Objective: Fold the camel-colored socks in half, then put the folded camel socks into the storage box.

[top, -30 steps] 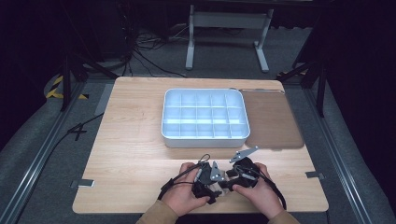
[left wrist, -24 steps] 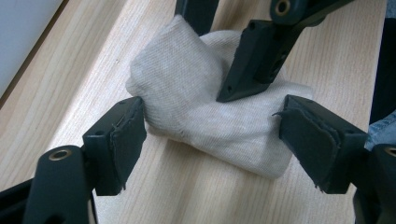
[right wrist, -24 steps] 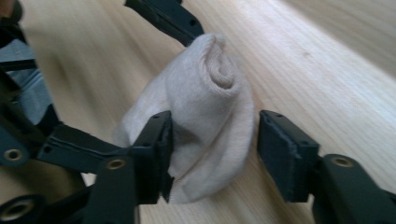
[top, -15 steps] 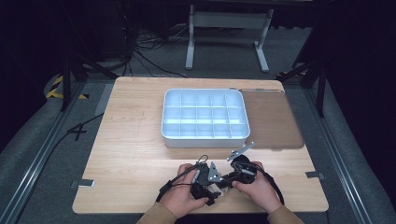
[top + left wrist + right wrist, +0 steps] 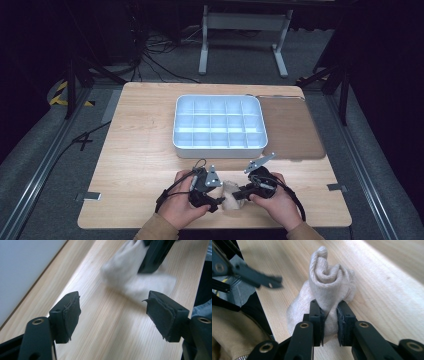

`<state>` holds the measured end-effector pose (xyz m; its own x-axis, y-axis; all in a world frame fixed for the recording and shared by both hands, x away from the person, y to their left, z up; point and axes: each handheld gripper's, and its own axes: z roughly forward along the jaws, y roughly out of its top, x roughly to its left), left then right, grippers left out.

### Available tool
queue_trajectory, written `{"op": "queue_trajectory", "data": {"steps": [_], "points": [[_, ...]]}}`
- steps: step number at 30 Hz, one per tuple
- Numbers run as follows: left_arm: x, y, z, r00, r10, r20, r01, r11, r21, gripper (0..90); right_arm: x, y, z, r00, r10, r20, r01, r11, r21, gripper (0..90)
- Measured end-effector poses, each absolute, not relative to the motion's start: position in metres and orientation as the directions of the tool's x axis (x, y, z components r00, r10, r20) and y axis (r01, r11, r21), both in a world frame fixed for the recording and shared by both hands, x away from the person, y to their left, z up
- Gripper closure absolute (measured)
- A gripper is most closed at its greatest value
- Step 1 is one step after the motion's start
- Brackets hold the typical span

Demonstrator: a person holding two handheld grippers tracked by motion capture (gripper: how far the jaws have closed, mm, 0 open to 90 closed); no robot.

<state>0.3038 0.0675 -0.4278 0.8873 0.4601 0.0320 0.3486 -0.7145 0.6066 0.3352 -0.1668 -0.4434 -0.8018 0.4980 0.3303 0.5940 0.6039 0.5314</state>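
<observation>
A beige sock [image 5: 231, 195], rolled into a bundle, lies near the table's front edge between the two hands. My right gripper [image 5: 329, 315] is shut on it: its jaws have just been closing, and the pads pinch the lower part of the sock [image 5: 329, 277] while the rolled top bulges above them. My left gripper [image 5: 113, 312] stands open just short of the sock [image 5: 130, 275]. Its jaws have just closed a little, with nothing between them but bare wood. In the high view the left gripper [image 5: 216, 201] is left of the sock and the right gripper [image 5: 243, 192] right of it.
A white tray [image 5: 218, 146] with several compartments stands in the middle of the wooden table [image 5: 140, 150]. A brown mat [image 5: 290, 130] lies to its right. Table legs, cables and dark floor surround the table.
The right gripper's jaws have closed on the sock. The left hand has drawn back to the left, so the sock now shows between the two grippers.
</observation>
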Motion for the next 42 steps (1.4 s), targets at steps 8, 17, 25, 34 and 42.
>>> {"op": "queue_trajectory", "data": {"steps": [8,17,25,34,42], "points": [[0.301,0.109,-0.430,0.825,0.565,0.025,0.433,-0.659,0.615,30.9,0.337,-0.171,-0.425,-0.807,0.514,0.291,0.578,0.589,0.565,77.3],[0.309,0.124,-0.428,0.787,0.616,0.011,0.474,-0.617,0.628,32.0,0.345,-0.180,-0.405,-0.793,0.547,0.269,0.584,0.554,0.594,77.3],[0.312,0.122,-0.429,0.791,0.612,0.012,0.474,-0.624,0.621,32.1,0.350,-0.193,-0.393,-0.776,0.584,0.241,0.586,0.524,0.618,77.3],[0.313,0.125,-0.428,0.782,0.623,0.005,0.483,-0.612,0.626,32.2,0.358,-0.203,-0.379,-0.759,0.623,0.190,0.578,0.511,0.636,77.3],[0.317,0.131,-0.427,0.770,0.638,-0.001,0.495,-0.596,0.633,32.2,0.370,-0.208,-0.366,-0.751,0.646,0.137,0.563,0.517,0.645,77.2]]}}
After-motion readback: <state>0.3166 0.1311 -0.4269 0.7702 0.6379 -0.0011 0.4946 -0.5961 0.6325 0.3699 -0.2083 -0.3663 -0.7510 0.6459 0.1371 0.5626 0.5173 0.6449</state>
